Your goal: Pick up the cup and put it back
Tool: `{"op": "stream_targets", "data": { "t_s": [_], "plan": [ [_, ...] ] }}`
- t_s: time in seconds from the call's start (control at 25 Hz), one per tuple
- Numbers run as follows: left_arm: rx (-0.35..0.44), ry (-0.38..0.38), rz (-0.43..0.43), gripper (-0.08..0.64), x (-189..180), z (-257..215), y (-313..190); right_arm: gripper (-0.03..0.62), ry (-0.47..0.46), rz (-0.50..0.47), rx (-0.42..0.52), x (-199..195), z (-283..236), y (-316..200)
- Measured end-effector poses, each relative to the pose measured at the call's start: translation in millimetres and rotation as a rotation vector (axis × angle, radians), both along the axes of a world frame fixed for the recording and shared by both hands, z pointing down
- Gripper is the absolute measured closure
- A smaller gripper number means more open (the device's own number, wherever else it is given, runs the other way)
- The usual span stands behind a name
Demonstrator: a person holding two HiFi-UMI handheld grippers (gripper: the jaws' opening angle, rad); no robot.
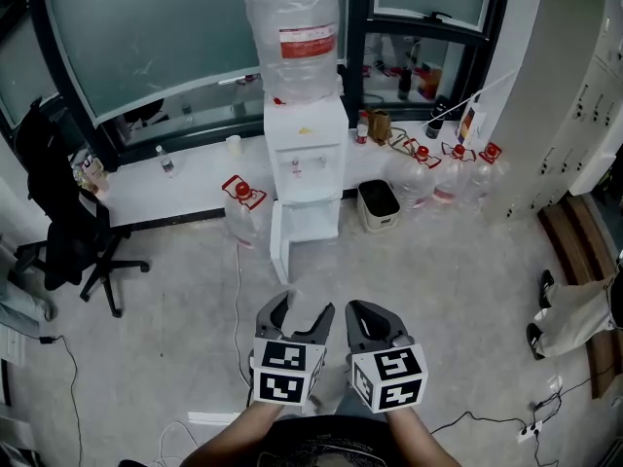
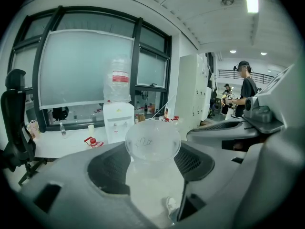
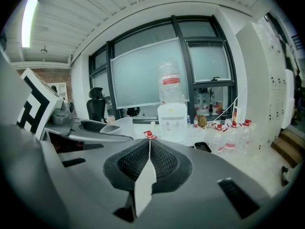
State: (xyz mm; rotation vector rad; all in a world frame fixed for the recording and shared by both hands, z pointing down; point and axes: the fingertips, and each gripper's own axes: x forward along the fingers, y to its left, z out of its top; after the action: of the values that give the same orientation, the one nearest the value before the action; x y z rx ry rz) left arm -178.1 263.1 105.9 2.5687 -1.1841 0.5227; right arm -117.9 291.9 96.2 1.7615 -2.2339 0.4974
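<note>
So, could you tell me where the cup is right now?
The cup is gripped between the left gripper's jaws, low in the head view's centre, facing the water dispenser, with the shut right gripper close beside it.

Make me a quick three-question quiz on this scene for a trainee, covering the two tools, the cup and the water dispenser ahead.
1. Which one holds the clear cup? A) left tool B) right tool C) neither
2. True or false: the right tool's jaws stand wide apart.
3. Fill in: the big water bottle sits upside down on top of the white ____.

Key: 1 A. 2 False, they are together with nothing between them. 3 water dispenser.
</note>
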Motion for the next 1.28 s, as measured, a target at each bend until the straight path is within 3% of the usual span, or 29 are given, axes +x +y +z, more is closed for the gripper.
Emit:
{"op": "stream_targets", "data": {
  "t_s": [0.72, 1.28],
  "plan": [
    [-0.046, -0.038, -0.124, 0.278, 93, 18, -128, 0.570, -0.023, -0.117, -0.047, 101, 20, -143],
    [-0.040, -0.091, -0.234, 0.278, 139, 22, -186, 0.570, -0.039, -0.243, -0.064, 151, 29, -204]
  ]
}}
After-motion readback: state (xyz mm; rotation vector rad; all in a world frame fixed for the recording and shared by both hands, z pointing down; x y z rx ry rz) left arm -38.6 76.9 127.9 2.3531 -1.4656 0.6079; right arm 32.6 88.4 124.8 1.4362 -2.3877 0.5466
